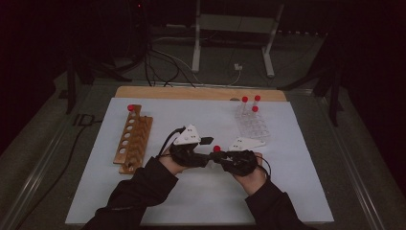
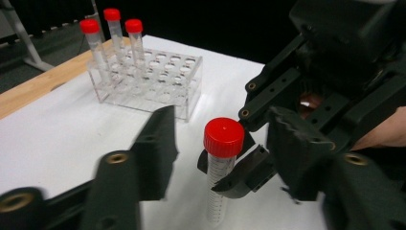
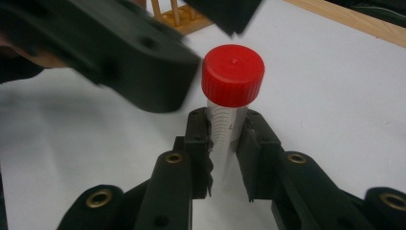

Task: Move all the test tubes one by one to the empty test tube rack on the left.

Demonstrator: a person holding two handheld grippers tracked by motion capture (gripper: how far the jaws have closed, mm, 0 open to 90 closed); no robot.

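The right gripper [image 3: 224, 158] is clamped on the clear body of a red-capped tube [image 3: 229, 103], held upright above the white table sheet [image 1: 297, 191]. The left gripper [image 2: 220, 143] brackets the red cap [image 2: 223, 137]; its jaws stand off either side, not touching.

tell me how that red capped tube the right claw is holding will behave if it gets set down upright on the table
The tube is tall, narrow and looks empty, so it is probably light and would likely tip if stood free. Its round clear wall and round red cap suggest it would roll once down. The smooth plastic may slip; the right claw pinches it just below the cap.
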